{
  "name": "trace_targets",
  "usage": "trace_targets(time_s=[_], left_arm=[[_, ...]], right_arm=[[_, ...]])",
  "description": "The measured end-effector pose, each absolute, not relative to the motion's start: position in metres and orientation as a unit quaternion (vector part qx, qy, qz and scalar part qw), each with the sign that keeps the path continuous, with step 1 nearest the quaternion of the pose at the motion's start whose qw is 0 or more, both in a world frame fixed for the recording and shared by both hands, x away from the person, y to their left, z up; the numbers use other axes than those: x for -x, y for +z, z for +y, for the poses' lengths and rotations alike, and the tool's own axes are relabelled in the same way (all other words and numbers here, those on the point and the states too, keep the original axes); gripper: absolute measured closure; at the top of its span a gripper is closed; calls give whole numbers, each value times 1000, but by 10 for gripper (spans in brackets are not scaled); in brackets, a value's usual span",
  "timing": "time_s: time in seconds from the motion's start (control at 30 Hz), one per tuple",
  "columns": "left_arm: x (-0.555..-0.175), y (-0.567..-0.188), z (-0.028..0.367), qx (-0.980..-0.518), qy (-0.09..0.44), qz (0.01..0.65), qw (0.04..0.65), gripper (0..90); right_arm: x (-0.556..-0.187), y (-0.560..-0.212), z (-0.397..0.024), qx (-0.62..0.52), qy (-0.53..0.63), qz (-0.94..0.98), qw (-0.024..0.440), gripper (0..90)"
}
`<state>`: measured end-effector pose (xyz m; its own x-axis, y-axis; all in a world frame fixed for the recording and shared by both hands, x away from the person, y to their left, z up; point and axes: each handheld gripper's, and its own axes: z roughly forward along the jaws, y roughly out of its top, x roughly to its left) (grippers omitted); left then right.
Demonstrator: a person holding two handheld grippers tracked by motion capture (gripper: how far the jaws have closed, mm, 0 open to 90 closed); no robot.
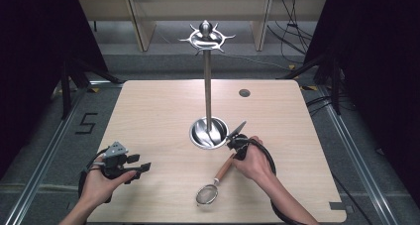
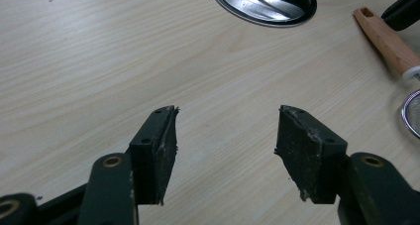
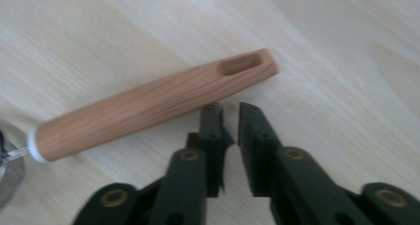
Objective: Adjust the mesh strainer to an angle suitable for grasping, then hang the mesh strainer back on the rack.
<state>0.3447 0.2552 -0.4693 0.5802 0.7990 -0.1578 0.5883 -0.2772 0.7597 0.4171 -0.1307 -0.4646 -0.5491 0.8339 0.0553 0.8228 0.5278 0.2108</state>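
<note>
Right gripper (image 3: 229,111): jaws barely parted, holding nothing, tips just beside the strainer's wooden handle (image 3: 148,103). Left gripper (image 2: 225,136) gapes wide, empty, well apart.

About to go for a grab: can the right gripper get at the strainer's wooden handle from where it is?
Probably yes. The right gripper sits just beside the handle, nothing between, but its jaws stand only a narrow gap apart, too narrow for the handle, and need widening first.
</note>
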Motion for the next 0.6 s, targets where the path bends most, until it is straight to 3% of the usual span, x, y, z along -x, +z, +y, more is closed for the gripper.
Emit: trace_targets(time_s=[0.07, 0.2, 0.23, 0.27, 0.6], left_arm=[[-345, -469, 255, -790, 126, 439, 410, 398], [-344, -471, 254, -793, 124, 439, 405, 399], [-344, -471, 254, -793, 124, 439, 405, 398], [-343, -470, 255, -786, 129, 444, 410, 398], [-345, -470, 256, -785, 138, 445, 407, 399]], right_arm=[[-415, -459, -135, -497, 119, 859, 38, 709], [-415, -450, -140, -527, 135, 839, 9, 552], [-415, -450, -140, -527, 135, 839, 9, 552], [-411, -448, -137, -539, 146, 830, 8, 458], [-401, -450, -124, -574, 144, 806, -5, 332]])
